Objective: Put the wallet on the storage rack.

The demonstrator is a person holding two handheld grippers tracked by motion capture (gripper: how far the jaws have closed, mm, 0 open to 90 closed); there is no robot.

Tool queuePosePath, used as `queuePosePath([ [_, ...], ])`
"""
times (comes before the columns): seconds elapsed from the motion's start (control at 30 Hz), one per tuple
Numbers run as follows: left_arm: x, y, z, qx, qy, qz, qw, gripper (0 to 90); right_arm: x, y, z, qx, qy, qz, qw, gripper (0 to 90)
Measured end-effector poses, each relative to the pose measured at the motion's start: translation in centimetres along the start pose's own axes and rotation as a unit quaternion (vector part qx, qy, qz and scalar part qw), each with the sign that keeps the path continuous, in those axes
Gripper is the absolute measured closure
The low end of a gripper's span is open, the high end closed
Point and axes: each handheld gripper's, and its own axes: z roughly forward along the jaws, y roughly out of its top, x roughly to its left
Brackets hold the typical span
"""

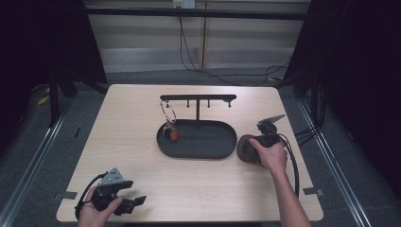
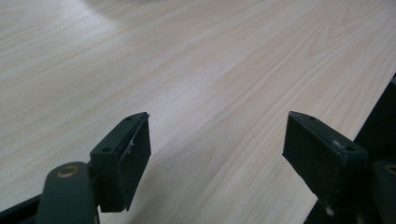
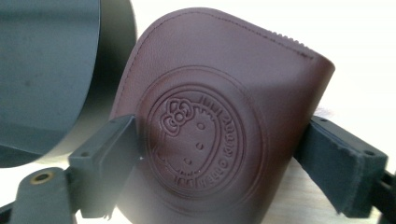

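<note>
A brown leather pouch [image 1: 242, 150] stamped with a round cartoon-cat emblem stands on the table just right of a black oval tray [image 1: 208, 153]. My right gripper [image 1: 250, 147] is shut on it. In the right gripper view the pouch [image 3: 205, 93] bows between the two jaws of the gripper [image 3: 219, 149], and the tray wall [image 3: 46, 70] is close on the left. My left gripper [image 1: 134, 193] rests open near the front left corner. Nothing but bare wood lies between its jaws [image 2: 217, 140].
A black hook stand [image 1: 197, 98] rises from the back of the tray. A key ring [image 1: 169, 113] hangs from its left hook, with a small orange tag [image 1: 173, 135] dangling over the tray. The wooden table [image 1: 132, 142] ends close in front of my left gripper.
</note>
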Motion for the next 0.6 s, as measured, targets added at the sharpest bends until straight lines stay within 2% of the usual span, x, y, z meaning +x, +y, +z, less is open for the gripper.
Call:
queuePosePath([
  [0.1,0.0,0.1,0.1,0.000,-0.003,0.002,1.0000,23.2,0.0,0.1,-0.1,0.004,0.003,0.006,1.0000,16.8],
  [0.33,0.0,0.0,0.1,-0.001,-0.006,0.004,1.0000,23.2,0.5,0.3,-0.4,0.011,-0.011,0.008,0.9998,21.1],
  [0.37,0.0,0.1,0.1,0.001,-0.006,0.006,1.0000,23.1,0.5,0.4,-0.4,0.011,-0.011,0.010,0.9998,23.8],
  [0.43,0.0,0.1,0.1,0.003,-0.009,0.008,0.9999,23.1,0.3,0.5,-1.1,-0.009,-0.007,0.022,0.9997,34.2],
  [0.6,0.1,0.1,0.2,0.005,-0.008,0.009,0.9999,23.1,0.6,0.6,-1.5,-0.011,-0.016,0.025,0.9995,36.1],
])
